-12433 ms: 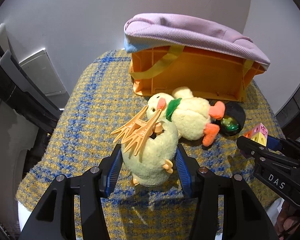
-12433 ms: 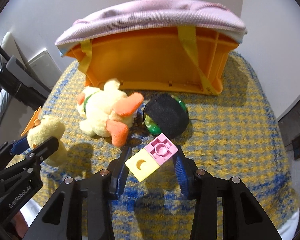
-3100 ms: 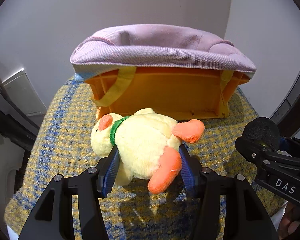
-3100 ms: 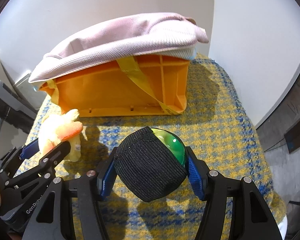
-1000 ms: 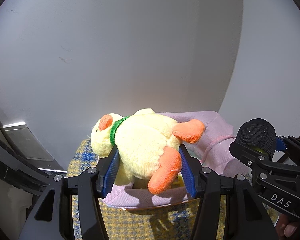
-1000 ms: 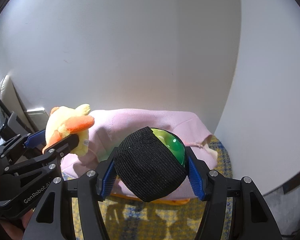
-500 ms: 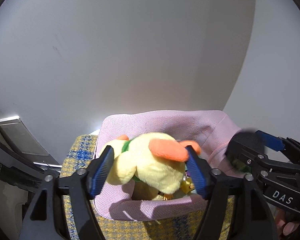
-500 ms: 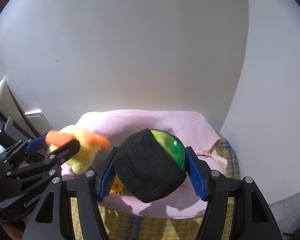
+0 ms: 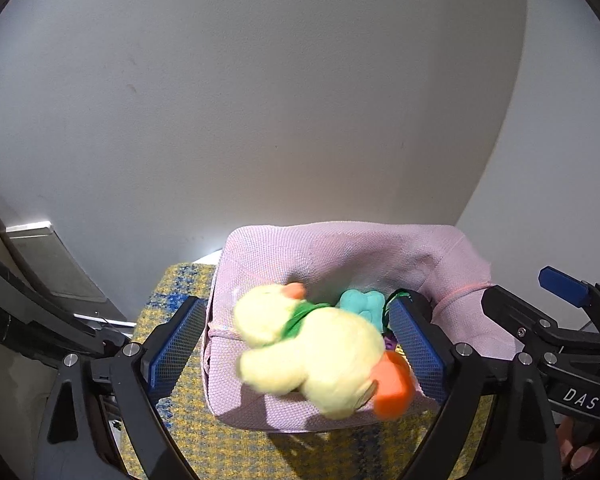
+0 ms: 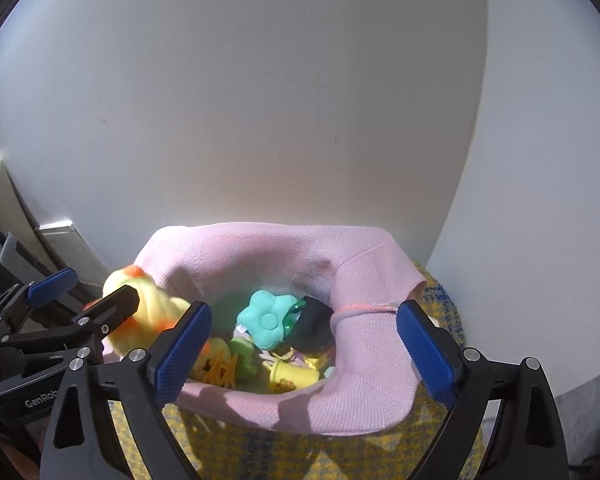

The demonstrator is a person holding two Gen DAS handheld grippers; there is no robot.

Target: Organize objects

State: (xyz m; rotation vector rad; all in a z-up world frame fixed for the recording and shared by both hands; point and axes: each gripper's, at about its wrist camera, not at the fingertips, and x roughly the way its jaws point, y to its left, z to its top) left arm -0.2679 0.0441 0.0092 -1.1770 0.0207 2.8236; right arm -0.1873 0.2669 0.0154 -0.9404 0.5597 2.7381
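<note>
Left wrist view: the left gripper (image 9: 296, 346) has its blue-padded fingers (image 9: 174, 338) spread wide, gripping nothing, and the blurred yellow plush duck with orange feet (image 9: 312, 354) sits between them over the pink-knit-lined bin (image 9: 340, 252). Right gripper (image 10: 302, 354) fingers also stand wide and empty above the bin. Inside lie a teal flower-shaped toy (image 10: 266, 318), a half-hidden black-and-green ball (image 10: 310, 326) and smaller, indistinct toys. Yellow-and-blue checked cloth (image 9: 180, 412) covers the bench.

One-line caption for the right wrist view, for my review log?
Open right gripper above the pink-lined bin of toys, teal flower on top, plush duck at the left gripper.
</note>
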